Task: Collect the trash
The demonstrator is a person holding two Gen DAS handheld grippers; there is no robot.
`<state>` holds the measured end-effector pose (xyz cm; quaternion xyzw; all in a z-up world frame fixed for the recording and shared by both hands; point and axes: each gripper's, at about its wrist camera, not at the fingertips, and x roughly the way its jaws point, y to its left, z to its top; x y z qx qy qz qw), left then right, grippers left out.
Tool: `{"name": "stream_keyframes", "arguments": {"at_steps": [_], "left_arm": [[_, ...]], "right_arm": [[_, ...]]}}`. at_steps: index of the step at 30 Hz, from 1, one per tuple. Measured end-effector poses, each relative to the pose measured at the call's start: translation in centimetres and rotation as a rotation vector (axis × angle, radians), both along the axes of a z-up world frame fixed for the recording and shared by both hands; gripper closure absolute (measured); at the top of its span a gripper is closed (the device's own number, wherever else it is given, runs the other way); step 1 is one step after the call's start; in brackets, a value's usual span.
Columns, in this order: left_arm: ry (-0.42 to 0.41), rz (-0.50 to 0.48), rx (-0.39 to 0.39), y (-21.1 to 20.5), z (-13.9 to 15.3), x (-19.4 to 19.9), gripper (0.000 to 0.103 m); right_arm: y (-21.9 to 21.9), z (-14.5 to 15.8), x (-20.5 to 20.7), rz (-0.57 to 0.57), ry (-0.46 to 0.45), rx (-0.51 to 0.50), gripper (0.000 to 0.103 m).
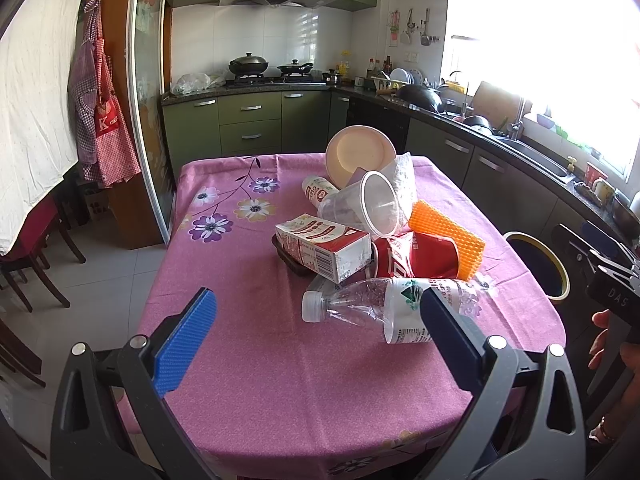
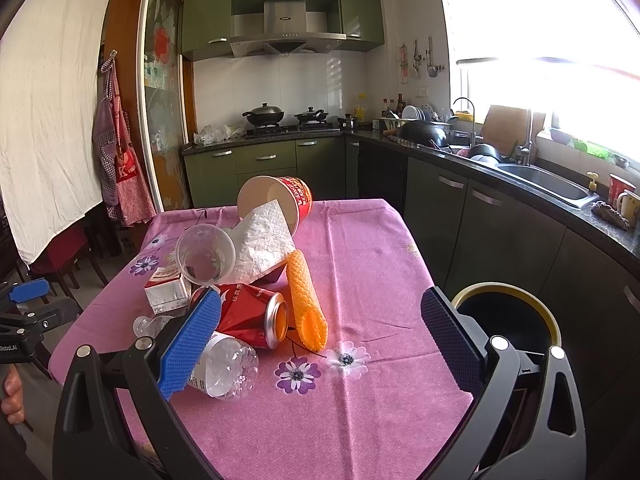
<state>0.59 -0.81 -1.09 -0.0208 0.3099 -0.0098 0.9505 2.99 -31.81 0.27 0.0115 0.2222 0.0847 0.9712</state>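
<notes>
- Pink-clothed table (image 1: 248,360) carries the trash heap at its middle.
- Black bin (image 2: 508,316) stands at the table's right edge (inside looks dark).
- Paper bowl (image 2: 276,200), far, tipped, mouth facing near.
- Clear bottle (image 1: 384,308) lies nearest, cap pointing left.
- Left gripper (image 1: 320,344) and right gripper (image 2: 320,344) both gape wide, holding nothing.

Matt pink cloth tablecloth (image 2: 360,280) — crinkled clear plastic bottle (image 1: 384,304), glossy.

Left gripper (image 1: 318,334) gapes empty before plastic bottle (image 1: 384,306) on tablecloth (image 1: 248,360).
</notes>
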Motion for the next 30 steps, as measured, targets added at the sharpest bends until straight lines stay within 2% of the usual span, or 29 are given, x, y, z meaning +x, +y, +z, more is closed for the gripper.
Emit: {"name": "stream_keyframes", "arguments": {"at_steps": [5, 10, 13, 17, 23, 25, 28, 30], "left_arm": [[0.014, 0.006, -0.001, 0.3, -0.2, 0.9, 0.006], [0.046, 0.035, 0.044, 1.7, -0.3, 4.9, 0.006], [0.067, 0.095, 0.059, 3.7, -0.6, 8.6, 0.006], [0.084, 0.138, 0.019, 6.5, -1.3, 14.1, 0.006], [0.058, 0.185, -0.015, 8.9, -1.4, 21.6, 0.006], [0.042, 0.208, -0.026, 9.5, -1.5, 24.1, 0.006], [0.040, 0.235, -0.051, 10.5, -2.0, 27.1, 0.006], [0.045, 0.252, -0.063, 10.9, -2.7, 28.6, 0.006]], "right_arm": [[0.2, 0.3, 0.8, 0.008, 0.000, -0.016, 0.004], [0.0, 2.5, 4.3, 0.089, -0.007, -0.011, 0.004], [-0.3, 4.4, 7.9, 0.160, 0.004, 0.025, 0.004], [0.1, 6.1, 13.8, 0.207, 0.019, 0.040, 0.004], [3.8, 5.2, 23.8, 0.251, 0.080, -0.055, 0.004], [5.1, 4.4, 26.9, 0.280, 0.120, -0.071, 0.007], [7.1, 2.9, 31.1, 0.285, 0.173, -0.125, 0.017], [8.1, 1.6, 33.4, 0.281, 0.200, -0.152, 0.029]]}}
